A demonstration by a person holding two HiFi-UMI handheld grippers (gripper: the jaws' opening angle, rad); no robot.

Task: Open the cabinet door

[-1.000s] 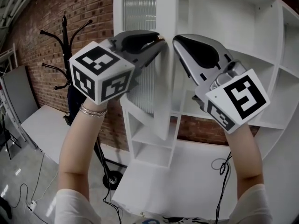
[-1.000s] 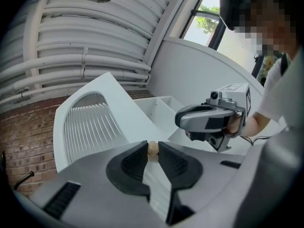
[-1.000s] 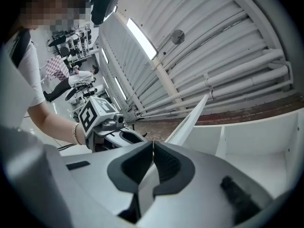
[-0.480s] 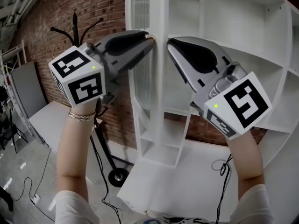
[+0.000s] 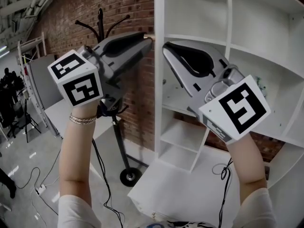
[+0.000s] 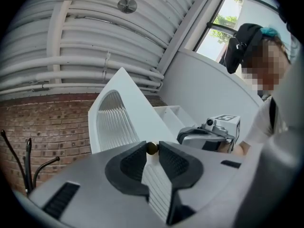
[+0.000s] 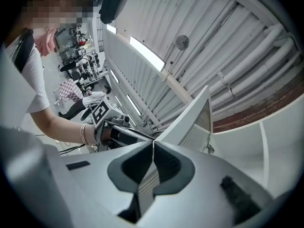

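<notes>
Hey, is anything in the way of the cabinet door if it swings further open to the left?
Possibly the black coat stand: it stands by the brick wall just left of the cabinet, on the side the door swings toward. It isn't touching the door now.

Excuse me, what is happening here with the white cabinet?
A person is opening the door of the white cabinet with two hand-held grippers. The left gripper has the small brass knob between its jaw tips; those jaws have just been opening. The right gripper, jaws together, is beside the door's edge. The door already stands open.
</notes>
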